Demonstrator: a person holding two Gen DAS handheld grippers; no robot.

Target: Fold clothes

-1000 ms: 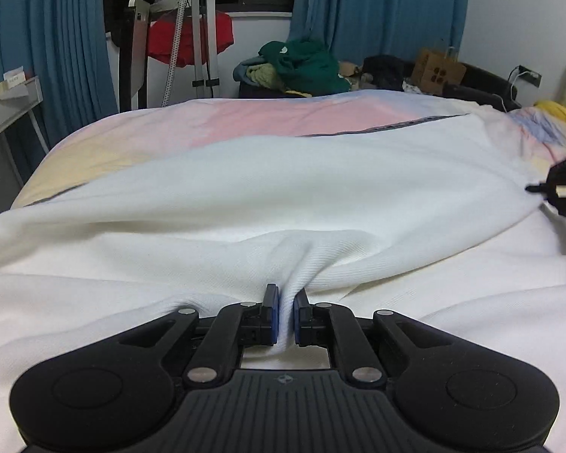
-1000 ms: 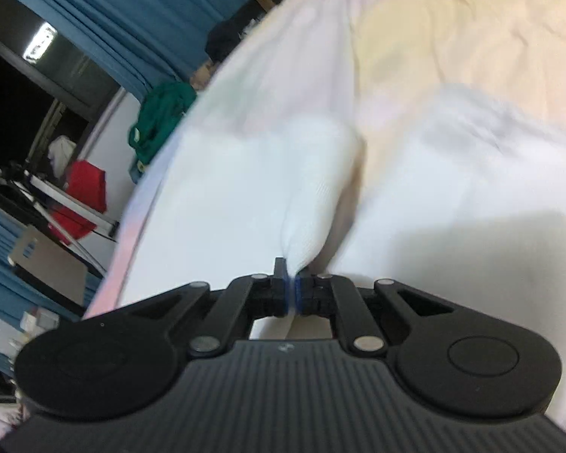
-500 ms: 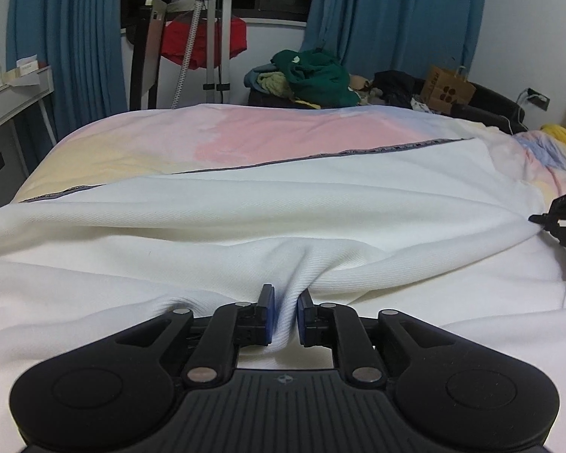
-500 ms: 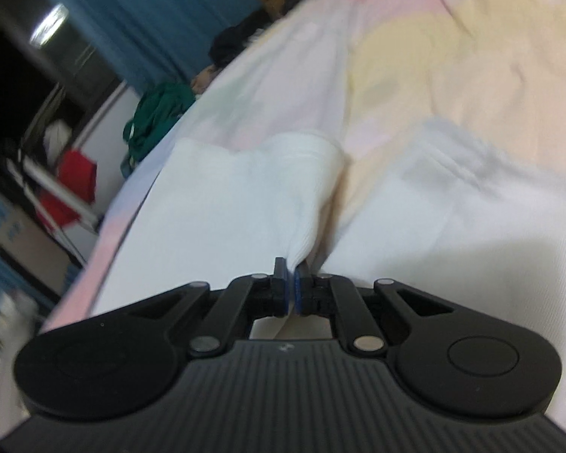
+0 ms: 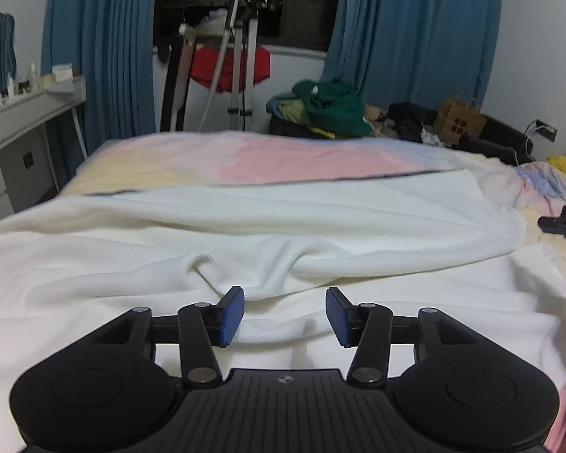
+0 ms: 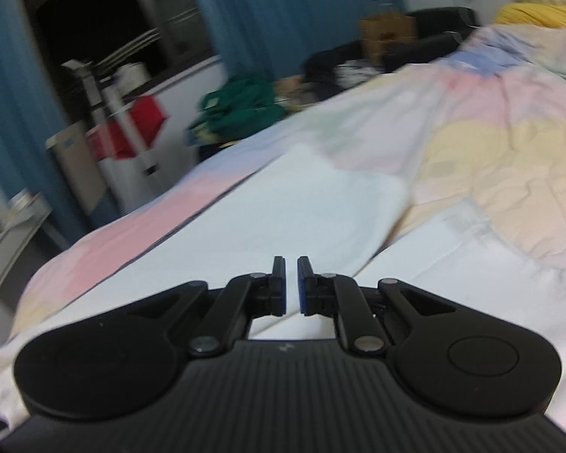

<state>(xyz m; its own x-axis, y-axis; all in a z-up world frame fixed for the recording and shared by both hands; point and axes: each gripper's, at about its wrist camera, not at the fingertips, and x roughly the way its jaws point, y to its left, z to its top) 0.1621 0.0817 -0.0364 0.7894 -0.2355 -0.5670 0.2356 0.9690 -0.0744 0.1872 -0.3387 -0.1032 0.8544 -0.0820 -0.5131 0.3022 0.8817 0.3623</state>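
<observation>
White knit, pinched a second ago, now lying loose: opening the left hand-held gripper (image 5: 285,315), spreading its blue pads (image 5: 233,315) wide and letting go of the white garment (image 5: 283,234), with a soft ridge of the cloth resting just ahead of the gap and pressed by neither pad. Looking across a bed (image 5: 283,158) covered in pink, yellow and pale blue patches, the garment spreading over its near half, a dark trim marking its far edge. Catching the right hand-held gripper (image 5: 564,222) at the right border, just beside the garment's end. Counting two blue curtains (image 5: 101,49) flanking a dark window, one white bench (image 5: 26,105) on the left, one red cloth (image 5: 230,66) hanging on a metal stand, one green clothes heap (image 5: 332,107), one cardboard box (image 5: 458,122).

Turning to the right wrist view, blurred: no longer tilting steeply, levelling out since a second ago, and no longer drawing up a peak of cloth. Keeping the pads nearly pressed together, only a thin slit showing, nothing pinched. Seeing the garment lying flat beyond the fingertips on the same pastel bed, one corner pointing away. Counting again one box, one green heap, one red cloth.
</observation>
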